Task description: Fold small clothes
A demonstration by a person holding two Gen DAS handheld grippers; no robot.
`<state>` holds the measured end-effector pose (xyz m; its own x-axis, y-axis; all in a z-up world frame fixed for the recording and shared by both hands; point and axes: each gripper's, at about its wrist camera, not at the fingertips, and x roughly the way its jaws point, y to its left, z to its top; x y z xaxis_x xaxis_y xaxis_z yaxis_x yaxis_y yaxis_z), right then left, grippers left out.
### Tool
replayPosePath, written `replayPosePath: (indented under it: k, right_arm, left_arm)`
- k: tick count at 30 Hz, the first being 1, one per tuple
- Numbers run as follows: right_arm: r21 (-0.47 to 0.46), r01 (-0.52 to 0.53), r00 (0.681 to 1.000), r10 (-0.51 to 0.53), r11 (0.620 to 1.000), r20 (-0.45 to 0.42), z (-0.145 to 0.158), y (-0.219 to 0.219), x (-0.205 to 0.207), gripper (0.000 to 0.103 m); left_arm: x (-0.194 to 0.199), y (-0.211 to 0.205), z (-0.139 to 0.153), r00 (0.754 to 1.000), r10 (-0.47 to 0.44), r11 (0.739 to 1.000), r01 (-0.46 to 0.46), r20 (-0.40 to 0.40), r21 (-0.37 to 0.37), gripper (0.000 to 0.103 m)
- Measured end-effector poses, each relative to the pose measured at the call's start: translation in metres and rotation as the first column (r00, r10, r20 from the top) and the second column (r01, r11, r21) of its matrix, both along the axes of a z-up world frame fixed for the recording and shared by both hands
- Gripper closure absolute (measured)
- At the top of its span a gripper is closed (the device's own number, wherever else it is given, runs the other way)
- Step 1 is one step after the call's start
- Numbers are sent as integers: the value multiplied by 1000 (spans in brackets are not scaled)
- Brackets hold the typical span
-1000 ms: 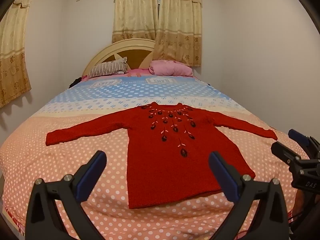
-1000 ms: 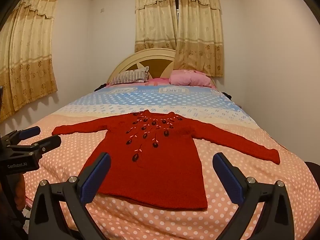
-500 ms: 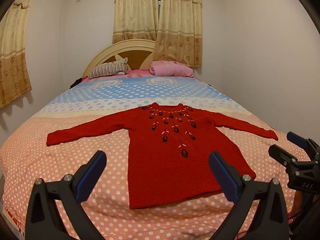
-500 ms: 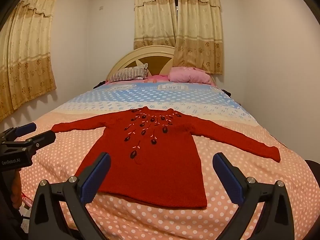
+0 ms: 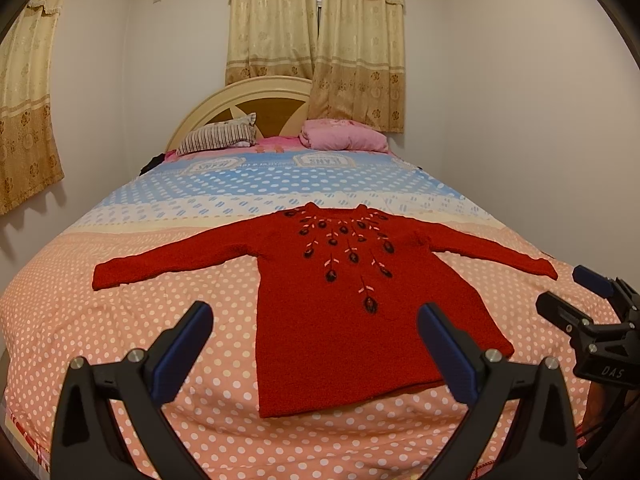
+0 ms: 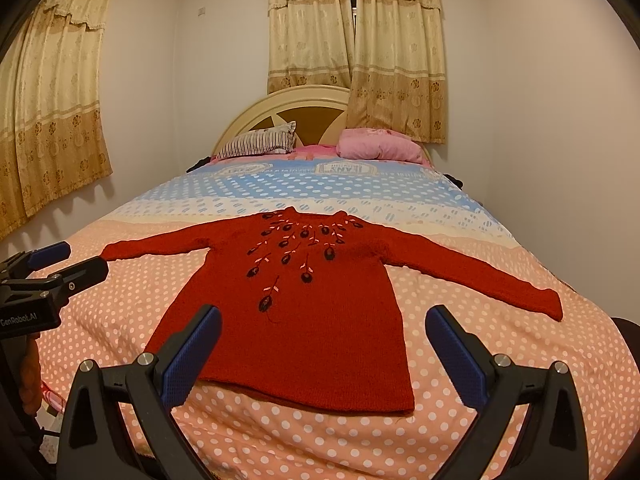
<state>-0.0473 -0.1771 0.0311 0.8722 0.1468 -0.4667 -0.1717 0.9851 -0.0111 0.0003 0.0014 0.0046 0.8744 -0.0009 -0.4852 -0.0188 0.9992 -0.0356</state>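
We are holding the left claw [image 5: 312, 340] spread wide and empty above the near edge of the bed [image 5: 120, 320], its blue-padded fingers [image 5: 182, 350] framing the lower hem of a red knitted sweater [image 5: 352, 320]. We are holding the right claw [image 6: 322, 344] released as well, gripping nothing, its pads [image 6: 454, 350] straddling the same hem. Each claw is showing at the edge of the other's view: the right one [image 5: 576, 300] to the right of the left claw, the left one [image 6: 68, 262] to the left of the right claw, both apart from the garment.

Just ahead of both claws the sweater is lying flat and face up on the pink polka-dot bedspread [image 6: 480, 360], hem toward us, neck away, both sleeves stretched out sideways. Dark embroidered flowers [image 6: 296, 252] are trailing down from the collar.

Farther ahead, the cover is turning to white and blue dotted bands [image 5: 280, 184]. Beyond them a striped pillow [image 5: 218, 138] and a pink pillow [image 5: 344, 136] are resting against a cream arched headboard [image 5: 240, 104], with beige patterned curtains [image 5: 312, 40] hanging behind it.
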Motion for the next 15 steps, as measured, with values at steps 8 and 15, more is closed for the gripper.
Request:
replayPosePath:
  k: [8, 15]
  right_arm:
    - [1, 2, 1000, -2, 1000, -2, 1, -1, 1, 1]
    - [1, 0, 1000, 0, 1000, -5, 0, -2, 2, 1]
  left_arm:
    - [0, 2, -1, 1000, 2, 1000, -2, 2, 1, 0]
    - [-1, 4, -3, 1000, 4, 1000, -4, 5, 3, 0]
